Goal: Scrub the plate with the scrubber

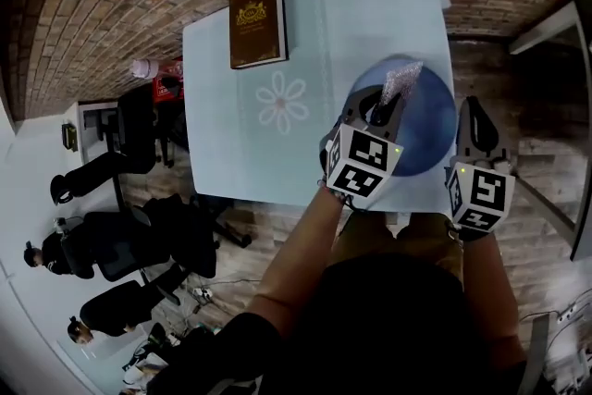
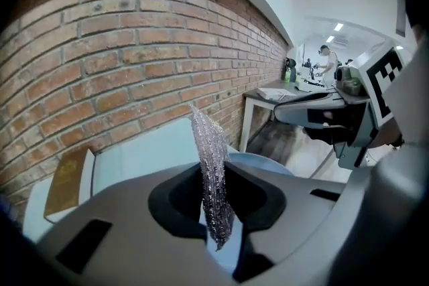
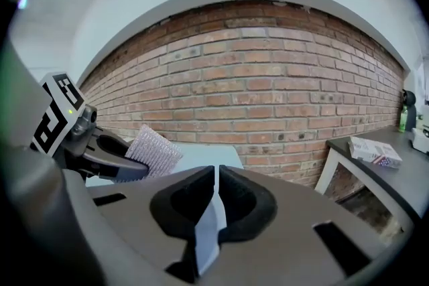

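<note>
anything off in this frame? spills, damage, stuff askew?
Nothing stands out. The blue plate lies at the table's near corner, its rim pinched in the right gripper. The left gripper holds the silver scrubber over it. No spill or damage shows.

Grey left tool (image 1: pixel 381 111) and right tool (image 1: pixel 474 117), each with a black-and-white marker cube (image 1: pixel 363 160); dark top (image 1: pixel 370 319), seemingly short-sleeved.

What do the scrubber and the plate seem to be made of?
The scrubber: seemingly a woven metallic or plastic mesh, silvery and glittering, thin like a sheet. The plate: smooth, even blue surface, probably plastic or glazed ceramic; I cannot tell which.
</note>
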Action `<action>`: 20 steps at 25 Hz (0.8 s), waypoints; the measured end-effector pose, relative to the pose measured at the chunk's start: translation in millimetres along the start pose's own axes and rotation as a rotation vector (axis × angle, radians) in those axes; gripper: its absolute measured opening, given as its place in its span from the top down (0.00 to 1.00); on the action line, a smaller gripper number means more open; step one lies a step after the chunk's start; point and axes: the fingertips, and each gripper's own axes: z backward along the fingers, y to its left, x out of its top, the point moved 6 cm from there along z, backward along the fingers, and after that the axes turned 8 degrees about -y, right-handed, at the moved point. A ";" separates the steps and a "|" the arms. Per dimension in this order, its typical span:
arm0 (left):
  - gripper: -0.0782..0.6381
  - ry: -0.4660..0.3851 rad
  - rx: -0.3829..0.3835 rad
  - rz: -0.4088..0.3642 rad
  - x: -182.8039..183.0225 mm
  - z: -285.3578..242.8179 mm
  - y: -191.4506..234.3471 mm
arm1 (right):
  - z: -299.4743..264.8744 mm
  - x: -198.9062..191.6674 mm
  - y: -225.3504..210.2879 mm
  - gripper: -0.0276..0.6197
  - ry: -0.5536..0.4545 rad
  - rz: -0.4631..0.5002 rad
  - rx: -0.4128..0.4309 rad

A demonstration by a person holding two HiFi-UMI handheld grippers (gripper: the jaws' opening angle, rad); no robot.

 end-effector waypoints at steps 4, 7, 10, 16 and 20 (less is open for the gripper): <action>0.78 -0.075 0.028 -0.025 31.7 22.4 2.2 | 8.3 33.2 8.1 0.89 -0.059 0.052 0.030; 0.78 -0.123 0.023 -0.012 50.9 39.6 2.4 | 16.6 56.7 16.9 0.89 -0.101 0.075 0.052; 0.78 -0.172 0.026 -0.002 67.6 57.5 2.4 | 24.7 75.2 23.9 0.89 -0.139 0.090 0.073; 0.78 -0.276 0.060 -0.018 104.0 94.5 7.0 | 37.3 110.4 34.4 0.89 -0.210 0.113 0.108; 0.78 -0.352 0.100 -0.035 122.5 116.2 10.4 | 42.9 131.2 42.9 0.89 -0.262 0.151 0.128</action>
